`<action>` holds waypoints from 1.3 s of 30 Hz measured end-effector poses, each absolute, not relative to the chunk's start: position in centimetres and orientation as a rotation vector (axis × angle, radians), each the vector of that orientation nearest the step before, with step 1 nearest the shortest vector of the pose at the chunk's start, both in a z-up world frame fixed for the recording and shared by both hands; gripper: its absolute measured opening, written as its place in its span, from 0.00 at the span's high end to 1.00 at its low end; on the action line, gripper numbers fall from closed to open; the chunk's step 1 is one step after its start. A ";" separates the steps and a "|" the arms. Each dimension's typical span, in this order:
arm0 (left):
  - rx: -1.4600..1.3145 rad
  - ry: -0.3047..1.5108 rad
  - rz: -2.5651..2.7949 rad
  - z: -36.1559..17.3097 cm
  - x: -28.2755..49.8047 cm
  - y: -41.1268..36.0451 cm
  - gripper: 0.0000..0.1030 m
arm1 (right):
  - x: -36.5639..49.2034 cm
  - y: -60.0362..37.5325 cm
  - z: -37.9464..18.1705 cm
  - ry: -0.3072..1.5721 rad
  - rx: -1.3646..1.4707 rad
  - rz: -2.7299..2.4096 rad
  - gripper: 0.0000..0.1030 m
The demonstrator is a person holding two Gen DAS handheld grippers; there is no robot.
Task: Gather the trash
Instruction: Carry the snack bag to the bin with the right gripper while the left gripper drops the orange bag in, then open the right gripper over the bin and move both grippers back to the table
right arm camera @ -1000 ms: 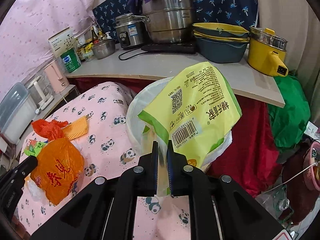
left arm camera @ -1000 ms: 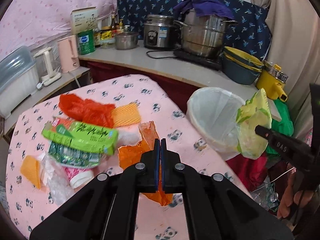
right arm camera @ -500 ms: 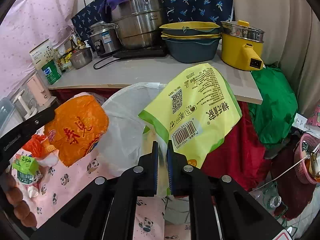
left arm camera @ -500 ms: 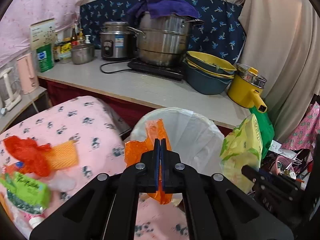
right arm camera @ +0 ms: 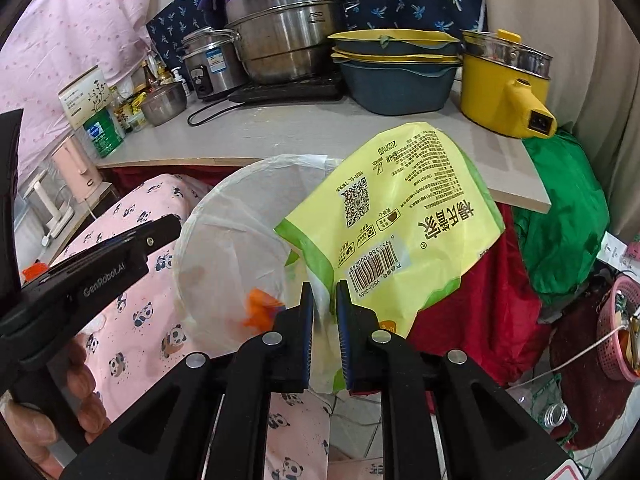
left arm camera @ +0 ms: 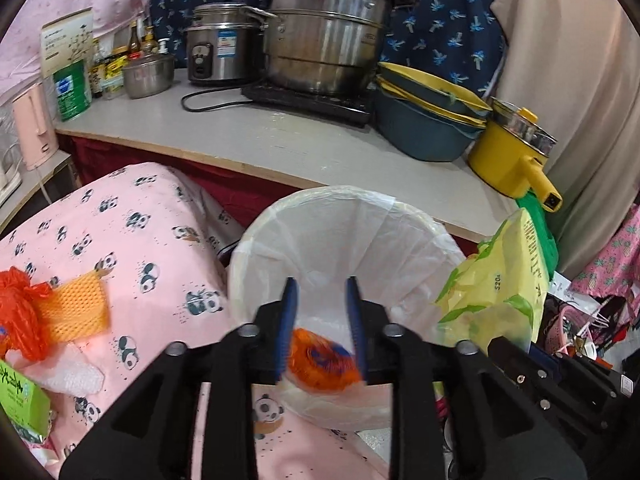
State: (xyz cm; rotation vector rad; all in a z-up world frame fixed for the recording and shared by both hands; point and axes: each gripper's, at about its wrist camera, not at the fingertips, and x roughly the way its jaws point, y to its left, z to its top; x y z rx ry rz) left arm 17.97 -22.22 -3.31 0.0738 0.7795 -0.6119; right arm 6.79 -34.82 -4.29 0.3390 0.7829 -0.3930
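Observation:
A white-lined trash bin (left arm camera: 380, 248) stands off the table's corner, below both grippers. My left gripper (left arm camera: 321, 284) hangs over its mouth with jaws opening. A crumpled orange plastic bag (left arm camera: 320, 364), blurred, is below the spread blue pads, touching neither, inside the bin. In the right wrist view that orange bag (right arm camera: 260, 308) lies within the bin (right arm camera: 224, 232), with the left gripper (right arm camera: 168, 228) above the rim. My right gripper (right arm camera: 322, 284) pinches the clear edge of a yellow-green food packet (right arm camera: 400, 220) beside the bin's right rim. Its jaws are opening slightly. The packet (left arm camera: 500, 280) also shows in the left wrist view.
The panda-print table (left arm camera: 140, 240) carries an orange mesh pad (left arm camera: 76, 304), a red-orange bag (left arm camera: 16, 312) and a green box (left arm camera: 20, 400). Behind the bin runs a counter (left arm camera: 260, 136) with pots, bowls and a yellow pot (left arm camera: 512, 160). A green bag (right arm camera: 560, 232) lies at the right.
The left gripper carried the orange bag from the table to above the bin, then opened and let it drop in. The right gripper moved closer to the bin with the packet.

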 end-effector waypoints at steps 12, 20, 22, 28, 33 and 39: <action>0.084 0.769 -0.478 -3.3 18.2 -18.2 0.59 | 11.4 -33.0 -4.2 0.783 0.283 -0.319 0.85; 0.068 0.756 -0.423 -2.8 17.8 -15.8 0.45 | 11.2 -31.4 -2.4 0.735 0.274 -0.322 0.51; 0.068 0.751 -0.415 -2.5 17.4 -15.3 0.44 | 10.9 -31.0 -2.1 0.733 0.279 -0.318 0.50; 0.047 0.723 -0.372 -1.4 16.2 -13.1 0.34 | 9.6 -29.4 -1.1 0.723 0.289 -0.303 0.43; 0.031 0.720 -0.335 -0.8 15.2 -11.0 0.32 | 8.6 -27.6 -0.2 0.719 0.280 -0.280 0.41; 0.000 0.724 -0.277 -0.6 14.1 -7.9 0.28 | 7.8 -25.3 0.9 0.713 0.259 -0.250 0.39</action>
